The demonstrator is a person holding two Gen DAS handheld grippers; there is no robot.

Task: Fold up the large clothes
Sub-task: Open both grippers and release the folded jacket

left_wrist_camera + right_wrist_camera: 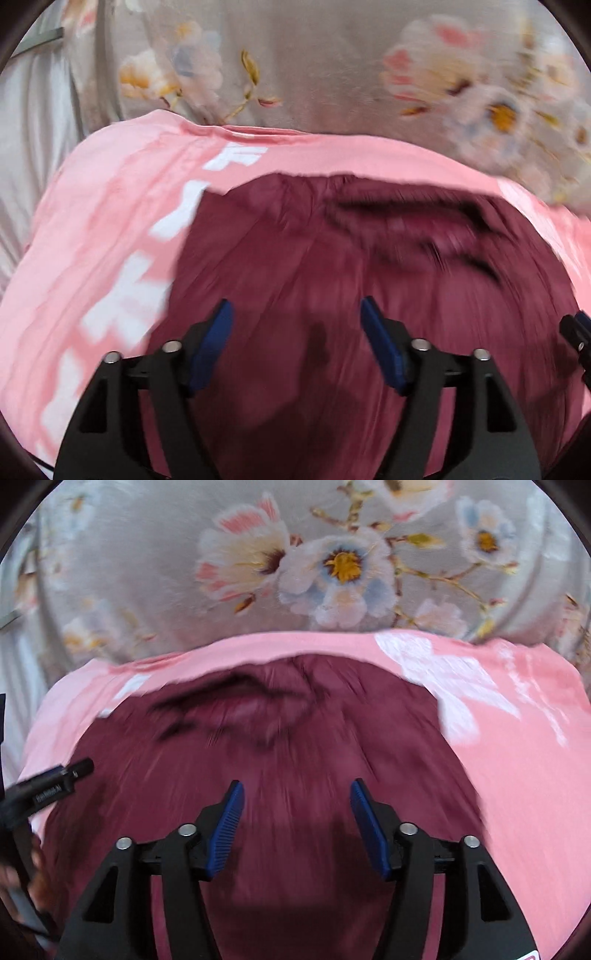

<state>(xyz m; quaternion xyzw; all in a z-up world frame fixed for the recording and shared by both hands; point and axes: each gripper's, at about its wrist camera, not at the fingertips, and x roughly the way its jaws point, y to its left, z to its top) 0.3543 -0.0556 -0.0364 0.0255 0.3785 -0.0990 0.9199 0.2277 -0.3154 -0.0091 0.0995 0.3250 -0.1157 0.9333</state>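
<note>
A dark maroon garment lies on top of a pink garment with white lettering. Both show in the right wrist view too: the maroon garment in the middle, the pink garment to its right. My left gripper is open and empty just above the maroon cloth. My right gripper is open and empty above the same cloth. The right gripper's tip shows at the right edge of the left wrist view. The left gripper shows at the left edge of the right wrist view. Both views are motion-blurred.
A grey bedsheet with a flower print covers the surface beyond the garments, also in the left wrist view. A pale white cloth lies at the far left.
</note>
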